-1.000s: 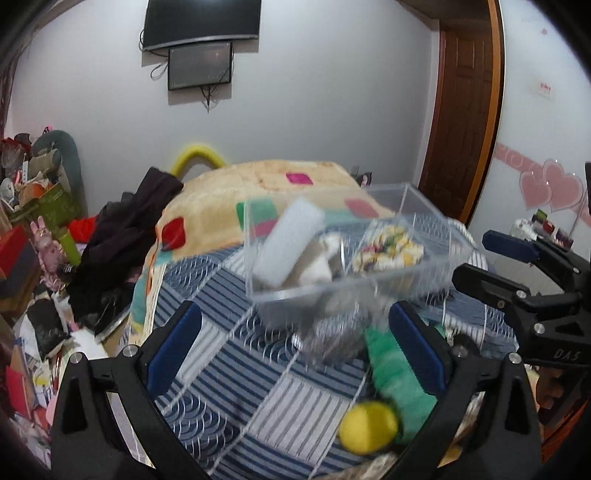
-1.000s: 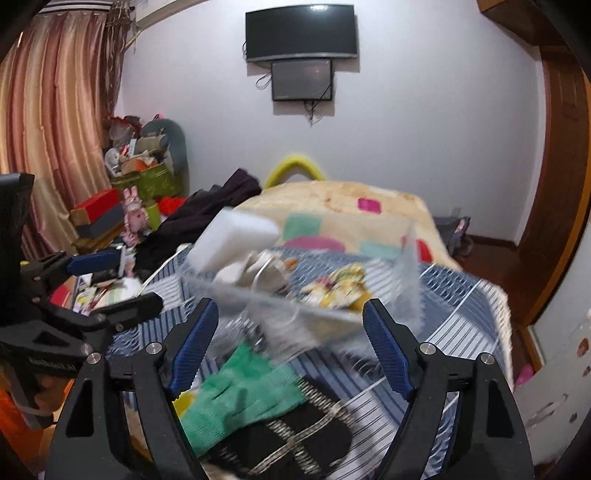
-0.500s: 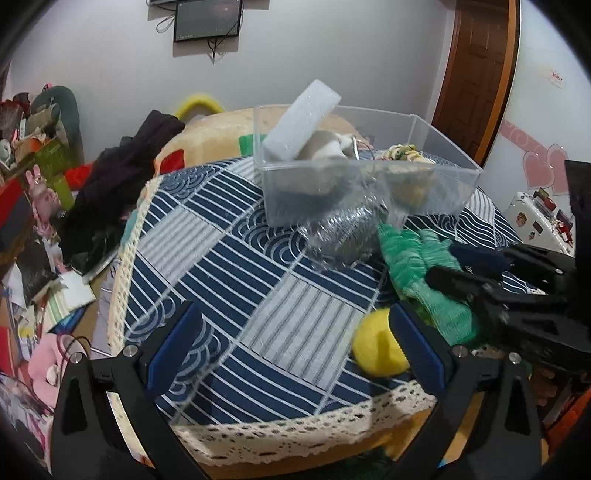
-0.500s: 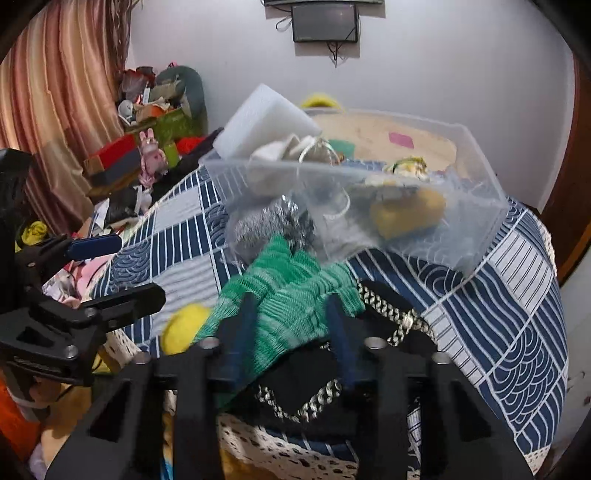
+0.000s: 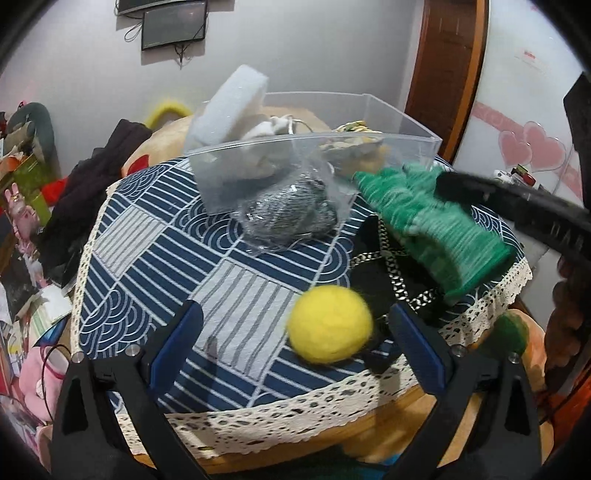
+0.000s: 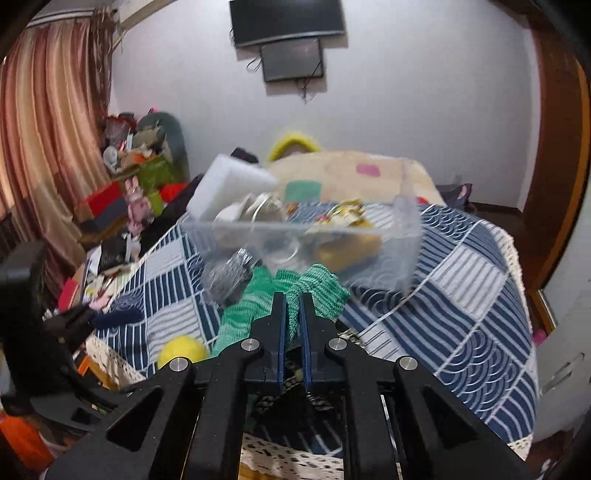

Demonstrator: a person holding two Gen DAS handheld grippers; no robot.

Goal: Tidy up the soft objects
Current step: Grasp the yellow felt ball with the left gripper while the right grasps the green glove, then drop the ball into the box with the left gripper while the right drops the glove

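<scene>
Fingers of right gripper [image 6: 291, 314] pinch green glove [image 6: 314, 291]; left gripper [image 5: 295, 343] spread wide around yellow ball [image 5: 330, 325].

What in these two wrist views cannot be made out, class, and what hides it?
- Clear bin contents: both views, blurred behind cloudy walls.
- Black item with chain: left view, partly under green knit glove.
- Right gripper pinch point: right view, buried in glove fabric.

White walls [image 6: 406, 92], wall-mounted screens [image 6: 288, 22], striped curtains [image 6: 48, 122], wooden door [image 5: 443, 74].
</scene>
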